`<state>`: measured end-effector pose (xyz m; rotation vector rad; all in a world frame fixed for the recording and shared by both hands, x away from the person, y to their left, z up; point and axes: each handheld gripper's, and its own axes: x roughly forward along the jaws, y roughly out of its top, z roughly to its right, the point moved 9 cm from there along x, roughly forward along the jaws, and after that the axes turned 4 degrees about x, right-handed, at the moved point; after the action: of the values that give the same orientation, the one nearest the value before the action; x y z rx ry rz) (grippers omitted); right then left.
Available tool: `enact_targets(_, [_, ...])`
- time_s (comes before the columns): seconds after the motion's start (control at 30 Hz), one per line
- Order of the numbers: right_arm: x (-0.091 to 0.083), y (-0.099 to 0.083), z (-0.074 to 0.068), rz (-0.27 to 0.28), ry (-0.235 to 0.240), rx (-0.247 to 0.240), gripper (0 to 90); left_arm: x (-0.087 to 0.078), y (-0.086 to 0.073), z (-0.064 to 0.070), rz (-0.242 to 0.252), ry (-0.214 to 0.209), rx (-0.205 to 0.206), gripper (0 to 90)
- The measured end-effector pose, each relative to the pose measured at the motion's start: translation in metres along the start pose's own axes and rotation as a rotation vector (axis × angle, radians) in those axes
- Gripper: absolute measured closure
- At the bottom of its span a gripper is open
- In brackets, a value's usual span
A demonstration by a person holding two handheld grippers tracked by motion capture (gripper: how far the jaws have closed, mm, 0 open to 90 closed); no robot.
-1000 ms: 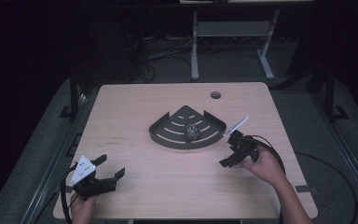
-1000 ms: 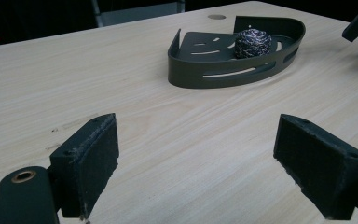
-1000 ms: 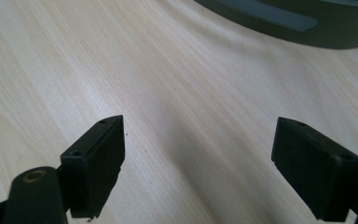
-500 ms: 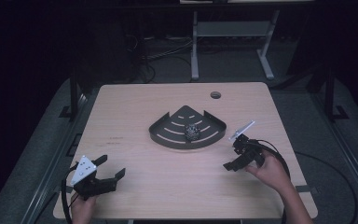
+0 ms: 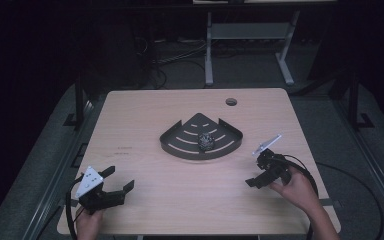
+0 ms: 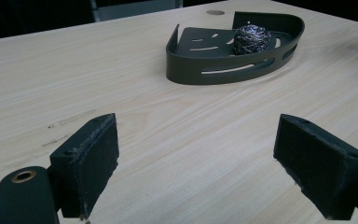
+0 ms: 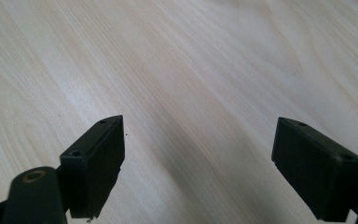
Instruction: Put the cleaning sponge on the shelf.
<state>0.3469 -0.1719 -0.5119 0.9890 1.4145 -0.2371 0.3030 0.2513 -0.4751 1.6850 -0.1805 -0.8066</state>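
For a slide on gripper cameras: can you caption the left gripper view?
Open left gripper over the wooden table, facing a dark corner tray holding a steel-wool ball.

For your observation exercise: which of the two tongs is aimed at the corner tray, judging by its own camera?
The left tongs: the dark tray with the steel-wool ball lies ahead between its open jaws. The right tongs face bare tabletop.

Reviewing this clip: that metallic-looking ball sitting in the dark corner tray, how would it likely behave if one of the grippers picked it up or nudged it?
The ball looks like wound, wiry strands, so it is probably light and would squash somewhat under a grip. Its rough surface should resist slipping. Being round, it may roll if nudged, though the tray has a raised wall that would likely stop it.
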Motion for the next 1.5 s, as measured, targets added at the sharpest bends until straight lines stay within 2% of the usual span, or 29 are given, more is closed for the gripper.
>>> enact_targets(0.8, [-0.005,-0.033,0.003,0.017,-0.001,0.038,16.6,0.001,0.000,0.001,-0.004,-0.001,0.006,13.2])
enact_targets(1.5, [-0.010,-0.057,-0.006,0.049,-0.007,0.056,16.6,0.003,-0.001,0.002,-0.010,-0.002,0.011,13.2])
